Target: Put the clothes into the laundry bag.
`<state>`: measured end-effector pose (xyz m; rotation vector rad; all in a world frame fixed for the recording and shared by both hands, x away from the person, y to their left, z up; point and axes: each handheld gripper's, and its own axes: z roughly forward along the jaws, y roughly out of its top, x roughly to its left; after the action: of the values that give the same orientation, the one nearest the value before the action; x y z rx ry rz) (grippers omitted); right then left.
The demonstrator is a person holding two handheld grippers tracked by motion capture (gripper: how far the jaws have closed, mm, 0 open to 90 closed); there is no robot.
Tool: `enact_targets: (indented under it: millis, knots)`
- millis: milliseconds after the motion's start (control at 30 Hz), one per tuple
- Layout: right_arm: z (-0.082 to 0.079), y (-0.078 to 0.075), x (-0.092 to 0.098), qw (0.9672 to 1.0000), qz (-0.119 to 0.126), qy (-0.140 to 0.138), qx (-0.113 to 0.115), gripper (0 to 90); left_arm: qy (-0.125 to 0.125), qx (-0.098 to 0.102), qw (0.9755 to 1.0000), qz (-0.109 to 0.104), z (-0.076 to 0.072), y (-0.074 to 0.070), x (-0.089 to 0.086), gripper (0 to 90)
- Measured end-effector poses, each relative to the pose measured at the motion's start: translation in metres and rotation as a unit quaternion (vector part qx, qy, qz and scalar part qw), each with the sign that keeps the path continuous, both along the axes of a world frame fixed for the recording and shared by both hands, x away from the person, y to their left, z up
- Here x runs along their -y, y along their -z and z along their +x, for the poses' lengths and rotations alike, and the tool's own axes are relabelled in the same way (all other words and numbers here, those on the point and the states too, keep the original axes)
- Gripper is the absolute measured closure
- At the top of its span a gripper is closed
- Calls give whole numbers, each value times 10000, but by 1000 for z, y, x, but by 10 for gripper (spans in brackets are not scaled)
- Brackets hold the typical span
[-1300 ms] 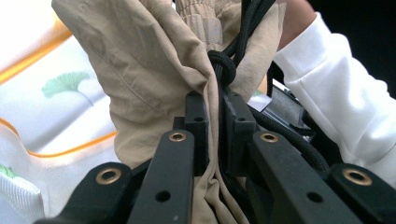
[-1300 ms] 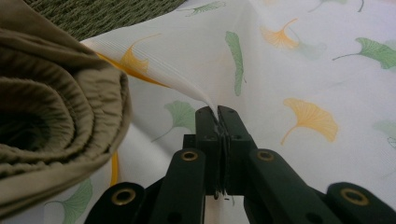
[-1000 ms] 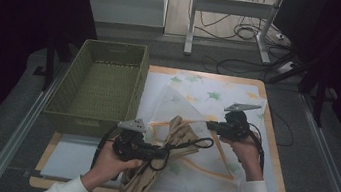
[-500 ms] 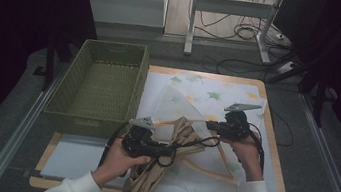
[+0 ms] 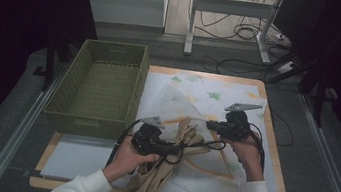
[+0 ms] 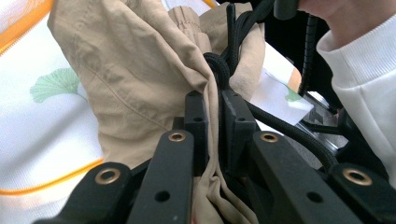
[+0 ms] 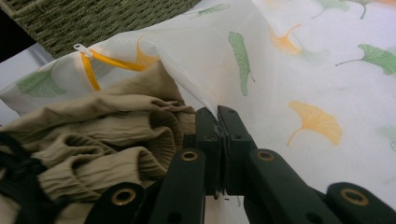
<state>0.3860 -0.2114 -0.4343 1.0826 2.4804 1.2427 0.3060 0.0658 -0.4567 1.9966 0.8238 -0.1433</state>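
Note:
A beige garment [image 5: 160, 173] lies bunched at the table's front, its top end at the mouth of a white mesh bag [image 5: 193, 99] printed with green and orange leaves. My left gripper [image 5: 172, 150] is shut on a fold of the garment [image 6: 135, 70], pinched between the jaws of that gripper [image 6: 215, 100]. A black cable [image 6: 233, 37] loops over the cloth just ahead. My right gripper [image 5: 211, 125] is shut on the bag's edge [image 7: 289, 70], its jaws [image 7: 216, 114] clamped on the mesh beside the orange zipper [image 7: 93, 65]. The garment's gathered cuffs [image 7: 107, 130] lie just left of it.
A green woven basket [image 5: 99, 86] stands empty at the left, its wall [image 7: 93, 18] close behind the bag's mouth. The bag lies on a white sheet over the wooden table [image 5: 271, 155]. Cables and a metal stand [image 5: 230, 13] are on the floor beyond.
My left gripper has moved right, toward the bag's mouth, dragging the garment with it. The right gripper has kept still on the bag's edge.

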Motion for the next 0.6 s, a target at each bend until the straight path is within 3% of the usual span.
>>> enact_targets:
  millis: [600]
  knots:
    - [-3, -3, -5, 9999, 17, -119, 27, 863, -94, 10, 9999, 70, 12, 5, 11, 828]
